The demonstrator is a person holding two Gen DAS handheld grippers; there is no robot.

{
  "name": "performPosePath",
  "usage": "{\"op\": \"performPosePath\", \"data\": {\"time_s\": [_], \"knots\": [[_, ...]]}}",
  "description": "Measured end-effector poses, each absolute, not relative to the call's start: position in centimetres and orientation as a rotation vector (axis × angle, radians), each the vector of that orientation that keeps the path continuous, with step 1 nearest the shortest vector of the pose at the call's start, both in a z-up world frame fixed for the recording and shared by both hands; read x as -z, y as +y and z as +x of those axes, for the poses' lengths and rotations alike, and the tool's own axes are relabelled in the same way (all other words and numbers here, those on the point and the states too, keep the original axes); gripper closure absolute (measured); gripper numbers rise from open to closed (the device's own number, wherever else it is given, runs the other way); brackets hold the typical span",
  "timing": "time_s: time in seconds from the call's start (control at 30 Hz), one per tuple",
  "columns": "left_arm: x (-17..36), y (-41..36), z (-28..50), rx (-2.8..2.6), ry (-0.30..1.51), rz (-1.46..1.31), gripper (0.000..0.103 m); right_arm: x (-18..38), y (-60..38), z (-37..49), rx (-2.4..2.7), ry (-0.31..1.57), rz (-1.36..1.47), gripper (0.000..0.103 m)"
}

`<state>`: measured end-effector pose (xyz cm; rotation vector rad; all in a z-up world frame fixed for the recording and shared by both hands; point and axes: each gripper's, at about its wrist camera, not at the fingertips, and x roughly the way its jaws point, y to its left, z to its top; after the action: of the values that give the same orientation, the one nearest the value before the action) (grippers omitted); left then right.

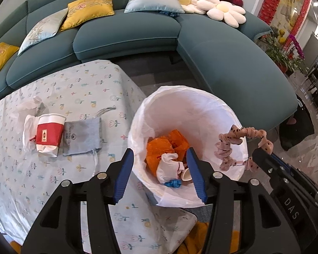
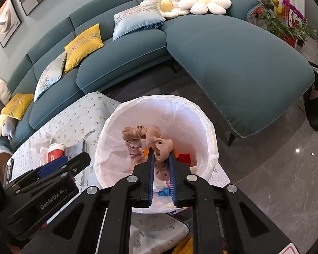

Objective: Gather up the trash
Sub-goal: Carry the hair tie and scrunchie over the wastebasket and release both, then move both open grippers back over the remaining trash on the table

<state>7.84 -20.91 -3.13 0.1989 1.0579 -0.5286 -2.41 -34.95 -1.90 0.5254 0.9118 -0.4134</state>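
1. Lower centre of the right wrist view: your right gripper (image 2: 162, 165) is clamped on a pink, dark-dotted scrunchie (image 2: 159, 146), the blue pads pressing its ruffled fabric from both sides. The loop curls up and left above the fingertips.

2. Lower centre of the left wrist view: your left gripper (image 1: 159, 169) hangs with its jaws wide apart, holding nothing and touching nothing, apparently free for the next pickup.

3. Just beyond both tools, the white-lined trash bin (image 1: 201, 97) stands against the table's edge. The scrunchie is held over its mouth at the right of the left view, likely so it drops straight in. Orange plastic (image 1: 167, 146), a crumpled white wrapper (image 1: 169, 167) and a blue scrap (image 1: 173, 183) already lie inside.

4. Left of the frame: a red-and-white paper cup (image 1: 49, 133) lies tipped beside a grey drawstring pouch (image 1: 82, 137) on the patterned tablecloth (image 1: 74, 84), uncollected.

5. Upper frame: a teal sofa (image 1: 233, 67).
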Motion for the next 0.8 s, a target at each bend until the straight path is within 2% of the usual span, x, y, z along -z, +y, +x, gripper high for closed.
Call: {"op": "performPosePath", "data": {"time_s": [0.1, 0.17, 0.23, 0.5, 0.63, 0.8], "knots": [[3.1, -20.0, 8.2, 0.506, 1.058, 0.189, 0.047, 1.6, -34.3, -1.8, 0.410, 0.911, 0.516, 0.081], [3.2, -19.2, 8.6, 0.492, 1.067, 0.172, 0.047, 1.4, -33.9, -1.4, 0.409, 0.909, 0.508, 0.069], [3.3, -18.3, 8.9, 0.479, 1.075, 0.155, 0.047, 1.1, -33.4, -1.1, 0.412, 0.903, 0.497, 0.064], [2.9, -15.0, 9.3, 0.435, 1.072, 0.115, 0.046, -0.4, -31.6, 0.1, 0.387, 0.894, 0.464, 0.063], [2.6, -13.1, 9.5, 0.404, 1.069, 0.088, 0.041, -1.0, -30.1, 0.5, 0.370, 0.894, 0.450, 0.059], [2.1, -10.6, 9.9, 0.376, 1.060, 0.059, 0.041, -1.3, -27.7, 1.1, 0.344, 0.903, 0.419, 0.057]]}}
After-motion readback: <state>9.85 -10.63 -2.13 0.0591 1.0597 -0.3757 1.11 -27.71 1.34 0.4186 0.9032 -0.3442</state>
